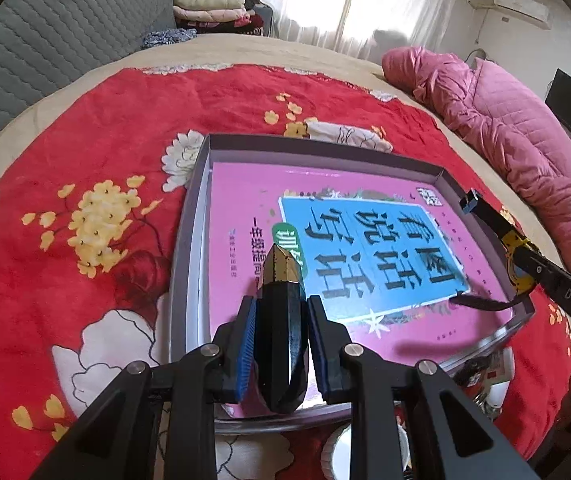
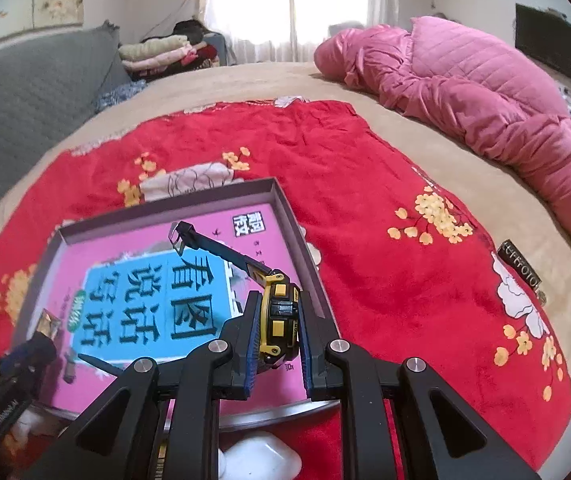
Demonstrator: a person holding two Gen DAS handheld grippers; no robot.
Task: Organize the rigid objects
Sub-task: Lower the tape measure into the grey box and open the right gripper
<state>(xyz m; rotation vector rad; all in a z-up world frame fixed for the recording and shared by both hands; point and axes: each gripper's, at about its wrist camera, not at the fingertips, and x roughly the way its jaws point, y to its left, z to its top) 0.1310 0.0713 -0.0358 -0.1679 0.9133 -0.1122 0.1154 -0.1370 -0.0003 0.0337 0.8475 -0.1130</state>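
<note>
A shallow grey box [image 1: 189, 216] lies on a red floral blanket and holds a pink and blue book [image 1: 365, 248]. My left gripper [image 1: 279, 320] is shut on a black faceted bottle with a gold tip [image 1: 281, 332], held over the book's near left part. My right gripper [image 2: 277, 336] is shut on a black and yellow wristwatch [image 2: 279, 316], its strap [image 2: 213, 246] stretching out over the book near the box's right wall [image 2: 297, 240]. The watch also shows in the left wrist view [image 1: 519, 256], and the bottle in the right wrist view [image 2: 47, 328].
A pink quilted jacket [image 2: 465, 92] lies at the bed's far right. Folded clothes [image 1: 213, 10] are stacked at the far end by a grey headboard [image 1: 45, 48]. A white object [image 2: 261, 460] sits below the box's near edge. A small black label tag [image 2: 521, 270] lies on the blanket.
</note>
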